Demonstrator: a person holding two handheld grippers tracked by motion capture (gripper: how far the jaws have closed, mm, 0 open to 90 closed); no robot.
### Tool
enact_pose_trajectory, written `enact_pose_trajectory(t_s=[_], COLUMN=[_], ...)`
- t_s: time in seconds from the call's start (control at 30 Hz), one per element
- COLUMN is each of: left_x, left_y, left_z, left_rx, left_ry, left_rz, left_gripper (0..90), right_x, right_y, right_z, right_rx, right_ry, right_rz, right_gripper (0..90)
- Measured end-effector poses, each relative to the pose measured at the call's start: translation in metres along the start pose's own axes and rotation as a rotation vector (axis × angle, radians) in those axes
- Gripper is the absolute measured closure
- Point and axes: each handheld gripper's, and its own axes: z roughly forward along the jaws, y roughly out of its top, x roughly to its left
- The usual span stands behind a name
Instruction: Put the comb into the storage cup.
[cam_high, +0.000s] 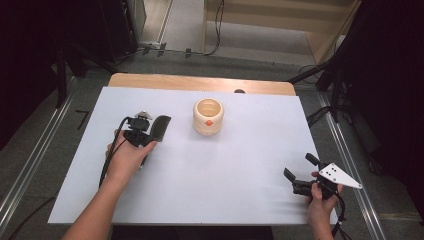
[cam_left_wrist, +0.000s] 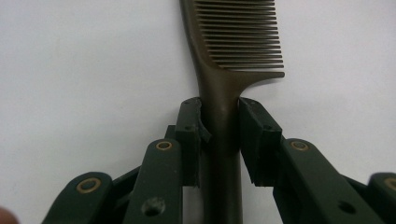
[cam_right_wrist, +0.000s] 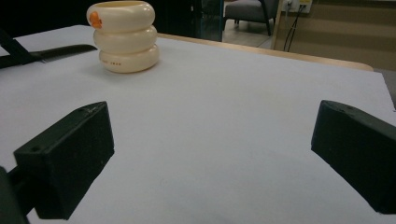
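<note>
Left gripper (cam_left_wrist: 219, 135) clamped on comb (cam_left_wrist: 233, 51) handle, flat on white table (cam_high: 200, 190) left of cream cup (cam_high: 208, 116); right gripper (cam_right_wrist: 210, 154) wide open, empty; may pivot or slip on lifting.

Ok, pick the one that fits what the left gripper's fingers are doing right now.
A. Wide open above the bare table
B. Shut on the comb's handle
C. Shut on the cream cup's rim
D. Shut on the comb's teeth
B: in the left gripper view the left gripper has both fingers pressed against the handle of the dark comb, below its teeth.
</note>
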Motion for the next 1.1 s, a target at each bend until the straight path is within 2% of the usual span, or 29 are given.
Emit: enact_pose_trajectory(t_s=[0.17,0.3,0.73,0.9,1.1], left_x=[0.0,-0.001,0.004,0.003,0.006], left_y=[-0.001,-0.003,-0.005,-0.009,-0.015], left_z=[0.0,0.0,-0.002,-0.005,-0.012], left_rx=[-0.007,-0.022,-0.032,-0.054,-0.117], left_ry=[0.0,0.006,-0.033,-0.063,-0.092], left_rz=[-0.008,0.003,0.023,0.036,0.033], left_gripper=[71.6,72.1,72.5,72.5,72.5], right_x=[0.0,0.0,0.001,0.001,0.001], right_y=[0.0,0.0,0.0,0.0,0.0], right_z=[0.0,0.0,0.001,0.001,0.0], right_rx=[0.001,0.002,0.007,0.006,0.004], right_ry=[-0.001,-0.002,-0.017,-0.017,-0.018], right_rz=[0.0,0.0,0.001,0.003,-0.001], right_gripper=[0.0,0.0,0.0,0.0,0.0])
